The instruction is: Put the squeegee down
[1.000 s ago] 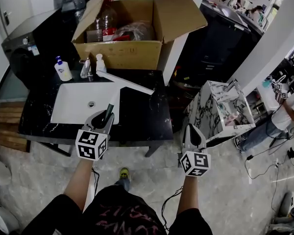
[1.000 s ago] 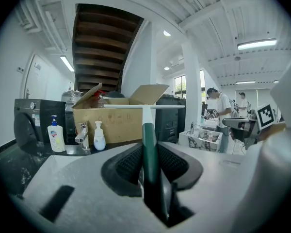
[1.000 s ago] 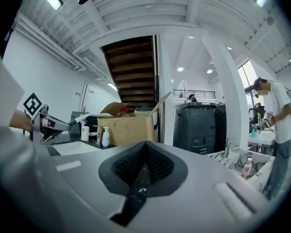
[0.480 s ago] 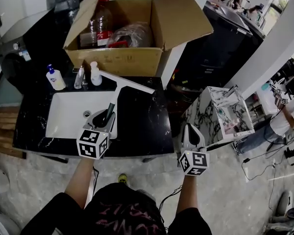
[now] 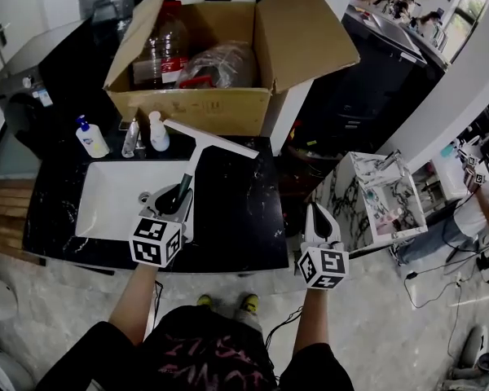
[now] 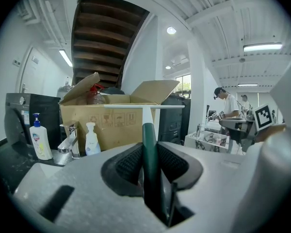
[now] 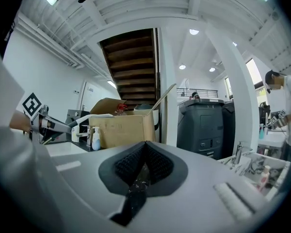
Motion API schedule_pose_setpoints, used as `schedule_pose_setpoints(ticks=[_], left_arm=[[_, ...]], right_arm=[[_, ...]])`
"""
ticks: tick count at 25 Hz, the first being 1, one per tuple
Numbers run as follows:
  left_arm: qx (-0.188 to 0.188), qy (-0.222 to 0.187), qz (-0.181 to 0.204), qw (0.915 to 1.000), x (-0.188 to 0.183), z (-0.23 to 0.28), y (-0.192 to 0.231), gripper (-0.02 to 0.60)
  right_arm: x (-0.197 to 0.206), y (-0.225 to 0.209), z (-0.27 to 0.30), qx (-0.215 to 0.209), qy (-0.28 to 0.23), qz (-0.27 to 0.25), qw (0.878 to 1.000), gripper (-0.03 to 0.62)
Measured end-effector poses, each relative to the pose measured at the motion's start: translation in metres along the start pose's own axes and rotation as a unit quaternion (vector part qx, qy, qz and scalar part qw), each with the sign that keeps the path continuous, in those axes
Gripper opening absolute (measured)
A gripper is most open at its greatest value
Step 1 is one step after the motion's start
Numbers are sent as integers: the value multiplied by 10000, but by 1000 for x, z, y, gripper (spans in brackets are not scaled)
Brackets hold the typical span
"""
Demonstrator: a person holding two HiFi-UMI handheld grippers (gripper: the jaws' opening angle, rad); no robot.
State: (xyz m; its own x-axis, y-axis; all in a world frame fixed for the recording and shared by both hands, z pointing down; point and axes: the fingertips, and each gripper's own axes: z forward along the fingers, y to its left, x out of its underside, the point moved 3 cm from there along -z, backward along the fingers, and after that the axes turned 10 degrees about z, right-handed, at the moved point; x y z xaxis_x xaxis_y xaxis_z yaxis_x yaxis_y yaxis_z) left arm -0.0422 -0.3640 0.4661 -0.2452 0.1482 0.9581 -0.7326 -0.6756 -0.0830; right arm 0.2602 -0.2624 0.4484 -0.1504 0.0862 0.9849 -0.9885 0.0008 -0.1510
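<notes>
Left gripper (image 5: 173, 204) jaws clamped on the squeegee (image 5: 218, 142) by its dark handle, white blade out front over the black desk (image 5: 236, 210), near the cardboard box (image 5: 204, 100). Right gripper (image 5: 320, 218) jaws closed, empty, beside the desk's right edge

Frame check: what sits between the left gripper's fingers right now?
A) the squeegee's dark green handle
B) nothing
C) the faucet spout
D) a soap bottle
A: the left gripper has its fingers closed on the dark green handle of the squeegee, whose white blade sticks out ahead.
</notes>
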Motion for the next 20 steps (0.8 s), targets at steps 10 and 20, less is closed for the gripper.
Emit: schedule_pose_setpoints(ticks=[10,20], left_arm=[[-610,11,-86,9981,-21,21,-12,100],[-1124,-21,-56,9936,-43,35,-24,100]], right_arm=[[-15,-35,47,-596,-11,30,9982,2],[-24,-58,80,-1163,-23,21,9932,2]])
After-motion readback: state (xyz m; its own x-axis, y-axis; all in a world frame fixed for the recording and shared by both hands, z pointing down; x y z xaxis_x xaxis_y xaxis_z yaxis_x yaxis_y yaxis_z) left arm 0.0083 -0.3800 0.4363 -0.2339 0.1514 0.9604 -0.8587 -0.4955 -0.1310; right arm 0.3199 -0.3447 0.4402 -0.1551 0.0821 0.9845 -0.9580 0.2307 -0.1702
